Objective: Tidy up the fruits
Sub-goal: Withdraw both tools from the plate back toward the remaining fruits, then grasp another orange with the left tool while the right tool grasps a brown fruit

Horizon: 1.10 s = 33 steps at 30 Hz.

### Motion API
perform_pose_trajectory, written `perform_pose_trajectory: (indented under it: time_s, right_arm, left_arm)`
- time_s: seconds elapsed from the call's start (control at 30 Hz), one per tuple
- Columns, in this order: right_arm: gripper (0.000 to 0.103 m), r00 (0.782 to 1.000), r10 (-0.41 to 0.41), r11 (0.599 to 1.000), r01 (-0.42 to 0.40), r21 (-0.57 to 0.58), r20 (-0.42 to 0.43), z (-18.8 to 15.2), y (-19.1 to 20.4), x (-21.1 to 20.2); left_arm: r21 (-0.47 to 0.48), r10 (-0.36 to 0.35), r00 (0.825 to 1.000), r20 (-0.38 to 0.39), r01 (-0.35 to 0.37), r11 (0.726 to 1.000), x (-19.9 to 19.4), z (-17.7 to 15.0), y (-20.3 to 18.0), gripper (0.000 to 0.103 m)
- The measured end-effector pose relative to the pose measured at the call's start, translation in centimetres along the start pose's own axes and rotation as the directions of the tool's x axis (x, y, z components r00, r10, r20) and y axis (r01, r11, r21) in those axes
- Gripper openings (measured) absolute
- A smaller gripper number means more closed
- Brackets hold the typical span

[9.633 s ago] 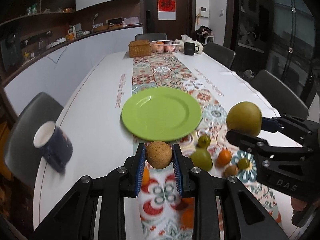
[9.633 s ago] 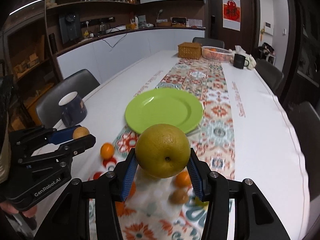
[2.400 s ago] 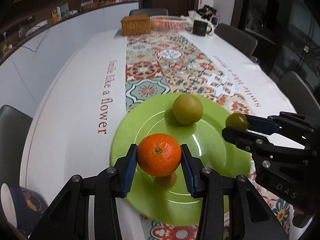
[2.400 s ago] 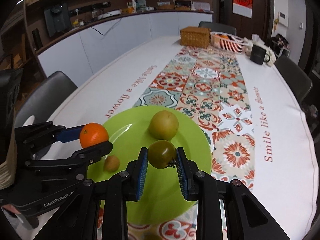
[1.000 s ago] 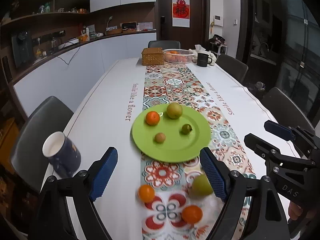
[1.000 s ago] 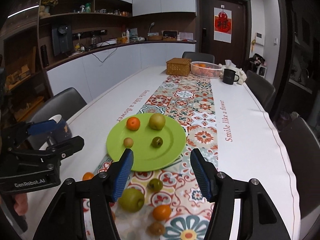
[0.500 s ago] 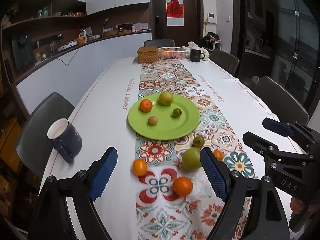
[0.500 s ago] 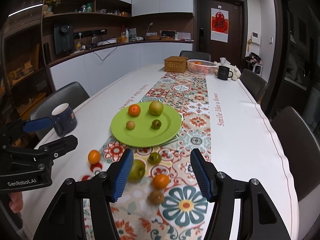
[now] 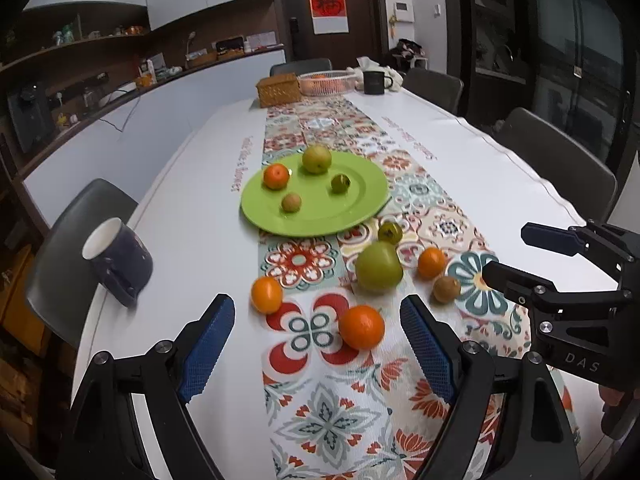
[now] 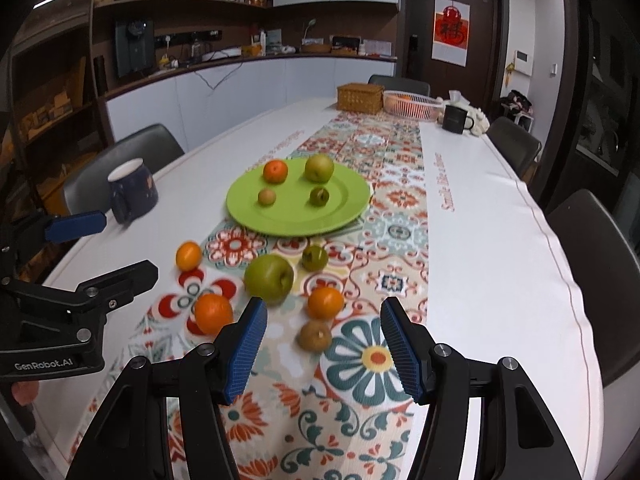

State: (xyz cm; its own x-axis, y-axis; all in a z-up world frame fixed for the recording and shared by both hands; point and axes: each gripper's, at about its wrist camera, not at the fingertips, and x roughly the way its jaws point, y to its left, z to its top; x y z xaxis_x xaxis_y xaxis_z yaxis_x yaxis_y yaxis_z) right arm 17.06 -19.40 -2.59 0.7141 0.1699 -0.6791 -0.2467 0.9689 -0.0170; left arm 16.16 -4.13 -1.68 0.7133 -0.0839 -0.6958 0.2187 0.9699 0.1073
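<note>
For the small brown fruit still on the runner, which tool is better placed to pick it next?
Probably the right tool: it is open, and the small brown fruit lies almost between its fingers. The left tool, also open, faces an orange instead.

Long white table (image 9: 192,240) with a colourful patterned runner (image 9: 332,392) down its middle. Dark blue mug (image 10: 134,190) with white inside near the left edge, tilted in the left wrist view. At the far end, a wicker box (image 10: 360,98), just beside it a pink wire basket (image 10: 412,105), then a black mug (image 10: 456,119). Grey chairs (image 10: 132,152) around the table. Behind, a long counter with cluttered shelves (image 10: 192,20), and a dark door bearing a red paper decoration (image 10: 450,34).
</note>
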Motion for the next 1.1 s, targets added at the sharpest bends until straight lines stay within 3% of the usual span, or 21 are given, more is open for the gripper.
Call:
perform_pose_trajectory:
  time_s: [0.4, 0.7, 1.0, 1.1]
  right_arm:
    - [0.06, 0.993, 0.012, 1.0, -0.012, 0.002, -0.115, -1.9, -0.2, 3.6]
    - [0.059, 0.986, 0.014, 1.0, -0.017, -0.017, -0.166, -2.2, -0.1, 6.4]
    - [0.048, 0.979, 0.03, 1.0, -0.03, 0.0, -0.2, -1.8, -0.1, 8.5]
    - [0.041, 0.976, 0.042, 0.999, -0.041, 0.011, -0.212, -1.8, -0.1, 8.9]
  left_arm:
    - [0.027, -0.039, 0.994, -0.107, 0.042, 0.999, 4.4, -1.9, -0.8, 0.085]
    - [0.065, -0.072, 0.988, -0.134, 0.082, 0.995, 6.9, -2.3, -1.6, 0.084]
    - [-0.008, -0.117, 0.978, -0.172, 0.118, 0.993, 8.7, -1.8, -1.1, 0.066]
    - [-0.026, -0.143, 0.974, -0.178, 0.141, 0.99, 8.8, -1.8, -1.0, 0.055]
